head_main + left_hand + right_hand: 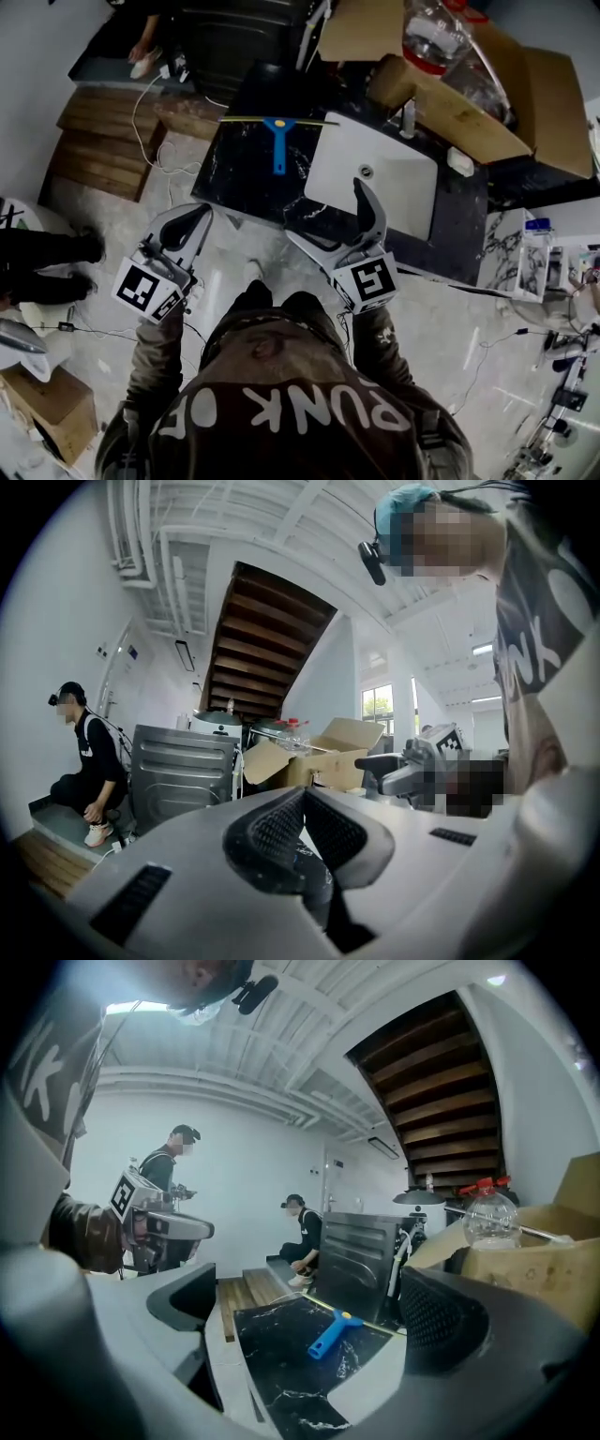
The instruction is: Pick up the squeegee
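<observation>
The squeegee (277,141) lies flat on the dark worktop (239,173), handle toward me, at 11 o'clock from my right gripper (339,225). That gripper's fingers are spread, probably readied for the reach. My left gripper (186,230) idles, fingers pressed together.

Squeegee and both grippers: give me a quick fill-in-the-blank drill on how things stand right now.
1. The squeegee lies flat on the black marble counter, and its handle is ____ in colour.
2. In the head view the squeegee sits to the ____ of the white sink.
3. The left gripper is ____, with nothing between its jaws.
4. The right gripper is ____ and holds nothing.

Missing words: blue; left; shut; open.
</observation>
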`<state>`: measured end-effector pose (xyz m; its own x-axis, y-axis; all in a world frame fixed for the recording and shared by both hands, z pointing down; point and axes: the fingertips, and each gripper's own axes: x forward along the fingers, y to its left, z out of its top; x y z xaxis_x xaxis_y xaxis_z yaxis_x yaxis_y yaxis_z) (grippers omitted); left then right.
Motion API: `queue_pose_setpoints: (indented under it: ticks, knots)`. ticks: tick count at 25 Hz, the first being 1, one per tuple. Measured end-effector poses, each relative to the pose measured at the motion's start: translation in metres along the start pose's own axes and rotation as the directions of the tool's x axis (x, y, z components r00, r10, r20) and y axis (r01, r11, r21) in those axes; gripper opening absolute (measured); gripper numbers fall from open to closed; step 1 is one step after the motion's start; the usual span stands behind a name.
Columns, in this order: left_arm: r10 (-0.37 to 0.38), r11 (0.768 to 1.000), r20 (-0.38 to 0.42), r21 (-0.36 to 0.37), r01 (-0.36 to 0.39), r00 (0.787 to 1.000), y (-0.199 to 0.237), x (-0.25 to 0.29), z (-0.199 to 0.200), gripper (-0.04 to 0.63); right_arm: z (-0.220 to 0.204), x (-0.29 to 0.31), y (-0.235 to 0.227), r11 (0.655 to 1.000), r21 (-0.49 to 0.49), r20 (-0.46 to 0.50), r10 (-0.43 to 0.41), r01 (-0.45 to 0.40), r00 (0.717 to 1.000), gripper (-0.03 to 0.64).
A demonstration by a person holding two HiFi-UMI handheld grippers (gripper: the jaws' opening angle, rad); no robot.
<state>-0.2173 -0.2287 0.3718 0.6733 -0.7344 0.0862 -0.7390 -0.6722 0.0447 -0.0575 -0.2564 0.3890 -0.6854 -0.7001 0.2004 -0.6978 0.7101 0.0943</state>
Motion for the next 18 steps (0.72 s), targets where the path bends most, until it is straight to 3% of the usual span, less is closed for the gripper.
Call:
queue_pose_setpoints:
  ticks: [9, 18]
  knots:
    - [-0.037, 0.999, -0.007, 0.017, 0.037, 0.999, 0.041, 0.03, -0.006, 0.003, -0.002, 0.046, -0.013, 0.999, 0.009, -0.024, -0.034, 0.034, 0.999, 0.595]
    - [-0.03, 0.999, -0.024, 0.026, 0.031, 0.999, 0.079, 0.071, -0.009, 0.003, -0.023, 0.097, -0.054, 0.996, 0.05, -0.044, -0.065, 0.067, 0.997, 0.595]
